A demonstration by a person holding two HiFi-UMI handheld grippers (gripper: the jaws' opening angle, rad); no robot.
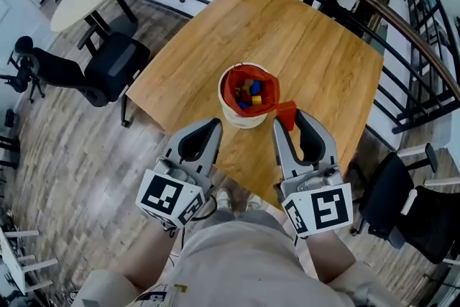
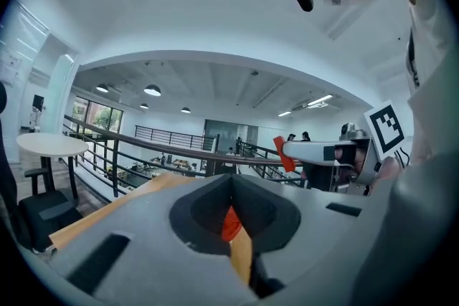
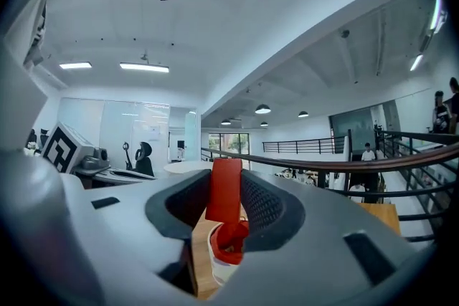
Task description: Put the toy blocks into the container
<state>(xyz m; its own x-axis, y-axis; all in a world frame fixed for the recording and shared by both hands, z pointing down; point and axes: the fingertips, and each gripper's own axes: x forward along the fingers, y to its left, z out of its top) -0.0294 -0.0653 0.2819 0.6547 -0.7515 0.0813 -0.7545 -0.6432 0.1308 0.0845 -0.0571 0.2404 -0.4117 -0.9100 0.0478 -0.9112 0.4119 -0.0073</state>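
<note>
Head view, nearest the camera: the left gripper (image 1: 215,125) is hanging level over the table's near edge with its jaws closed together and nothing between them; its own view is showing only table and a sliver of red through the gap. Beside it, the right gripper (image 1: 290,123) is clamping a red block (image 1: 287,110) upright between its jaws at a middling opening. The block is sitting just beside the near right rim of the container (image 1: 241,119), not over its mouth. Several blocks (image 1: 251,92) are already lying inside on the red lining. Beyond, the table (image 1: 302,47) is showing no other loose block, so this is probably the last one. Step in hand, as judged: carrying the block to the container. The next move is calling for a short shift toward the left gripper's side and forward until the block is hanging over the opening, then a parting of the jaws, with the rim kept untouched.
</note>
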